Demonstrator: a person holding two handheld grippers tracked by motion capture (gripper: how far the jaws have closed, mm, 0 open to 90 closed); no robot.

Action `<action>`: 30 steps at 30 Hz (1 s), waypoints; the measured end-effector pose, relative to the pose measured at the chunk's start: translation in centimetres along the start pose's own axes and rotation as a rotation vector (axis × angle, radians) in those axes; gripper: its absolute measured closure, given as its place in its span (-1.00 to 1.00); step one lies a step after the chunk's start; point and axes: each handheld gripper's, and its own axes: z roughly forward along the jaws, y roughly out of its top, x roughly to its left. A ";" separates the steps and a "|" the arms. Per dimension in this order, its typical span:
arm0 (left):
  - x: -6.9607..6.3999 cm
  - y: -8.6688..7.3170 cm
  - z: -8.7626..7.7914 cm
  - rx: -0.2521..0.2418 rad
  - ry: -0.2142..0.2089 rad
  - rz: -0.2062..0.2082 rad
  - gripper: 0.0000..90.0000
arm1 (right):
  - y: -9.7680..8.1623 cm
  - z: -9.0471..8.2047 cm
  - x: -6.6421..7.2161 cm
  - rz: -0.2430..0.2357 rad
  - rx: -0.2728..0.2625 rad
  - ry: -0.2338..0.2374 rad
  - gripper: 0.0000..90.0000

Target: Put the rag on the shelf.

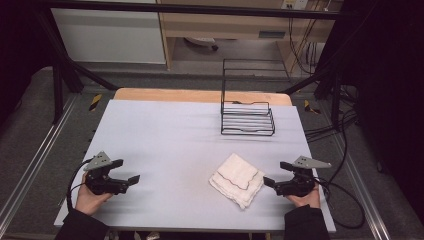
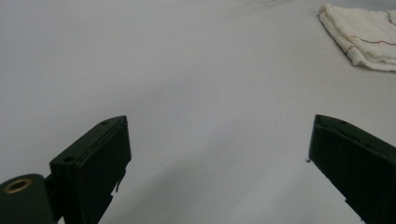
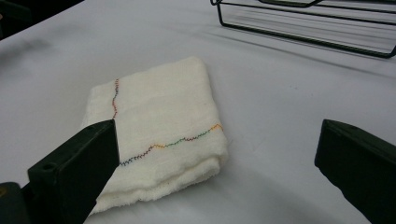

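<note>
A folded white cloth (image 1: 237, 179) with a coloured stitched seam lies on the pale table (image 1: 170, 145), right of centre near the front. My right gripper (image 1: 276, 173) rests just right of it, jaws open and pointing at it, nothing between them. In the right gripper view the cloth (image 3: 159, 130) lies close ahead, between the spread jaws' lines. My left gripper (image 1: 126, 171) sits at the front left, open and empty, aimed right across bare table. The left gripper view has the cloth (image 2: 364, 39) far off at the upper right.
A black wire rack (image 1: 247, 107) with a tall back frame stands at the back right of the table; its base (image 3: 308, 23) lies beyond the cloth in the right gripper view. Cables trail off the right side. Dark frame posts flank the table.
</note>
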 end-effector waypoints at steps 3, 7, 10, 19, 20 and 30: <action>0.0 0.0 0.1 0.001 0.001 -0.003 -0.88 | 0.0 0.0 0.0 -0.003 0.002 -0.003 -0.99; -0.1 0.0 0.1 0.005 0.003 -0.004 -0.87 | 0.0 0.0 0.0 -0.001 0.002 -0.003 -0.99; -0.2 0.1 0.1 0.005 0.008 -0.004 -0.87 | 0.0 0.0 0.2 -0.001 0.012 -0.008 -0.99; -0.8 0.4 0.4 0.000 0.012 -0.006 -0.88 | 0.3 0.6 0.6 -0.010 0.029 -0.006 -0.99; -0.9 0.5 0.5 0.001 0.013 -0.007 -0.88 | 0.3 0.6 0.6 -0.010 0.029 -0.006 -0.99; -2.4 1.4 2.0 0.004 0.001 -0.028 -0.88 | 0.3 1.0 0.7 -0.007 0.046 -0.014 -0.98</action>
